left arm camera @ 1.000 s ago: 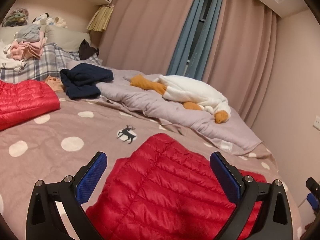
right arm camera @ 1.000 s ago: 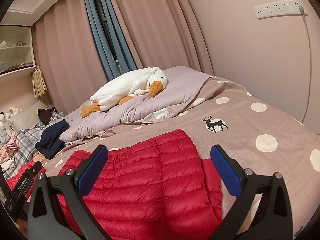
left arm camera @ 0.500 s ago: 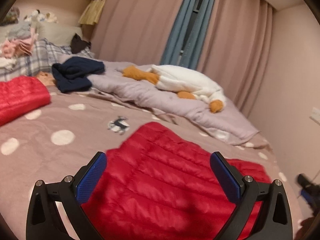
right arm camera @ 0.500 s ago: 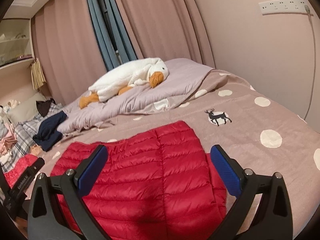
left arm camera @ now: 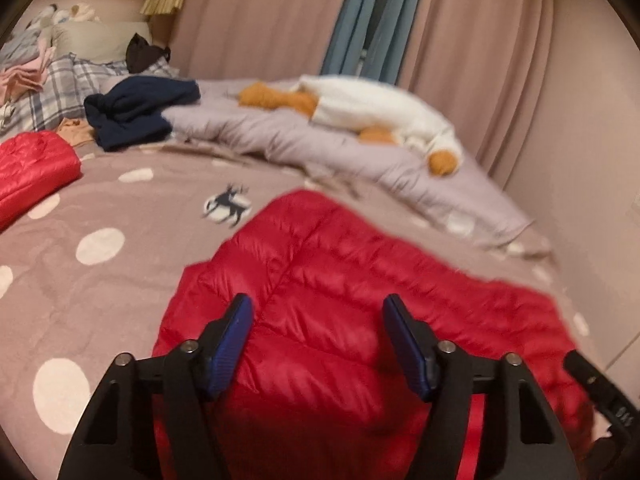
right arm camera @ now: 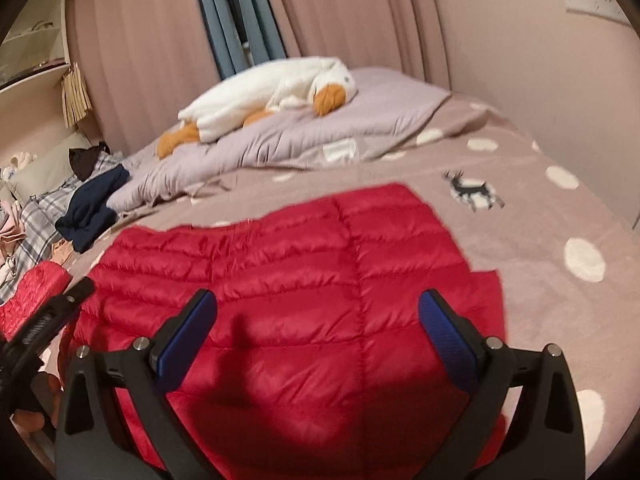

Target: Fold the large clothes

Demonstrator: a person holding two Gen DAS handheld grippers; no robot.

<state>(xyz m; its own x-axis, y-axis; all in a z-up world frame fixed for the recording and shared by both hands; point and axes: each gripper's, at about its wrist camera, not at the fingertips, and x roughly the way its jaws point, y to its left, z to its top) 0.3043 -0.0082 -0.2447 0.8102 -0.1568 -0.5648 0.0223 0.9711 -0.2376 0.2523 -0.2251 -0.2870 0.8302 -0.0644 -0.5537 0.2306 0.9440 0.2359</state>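
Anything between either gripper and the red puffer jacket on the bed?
Nothing visible. The left gripper and right gripper are both open right over the red puffer jacket, with only its quilted surface between the fingers. The plush goose and navy garment lie well beyond it.

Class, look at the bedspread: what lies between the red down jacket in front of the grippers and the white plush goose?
In both wrist views, between the red down jacket and the plush goose lie a strip of dotted bedspread and the rumpled lilac quilt under the goose.
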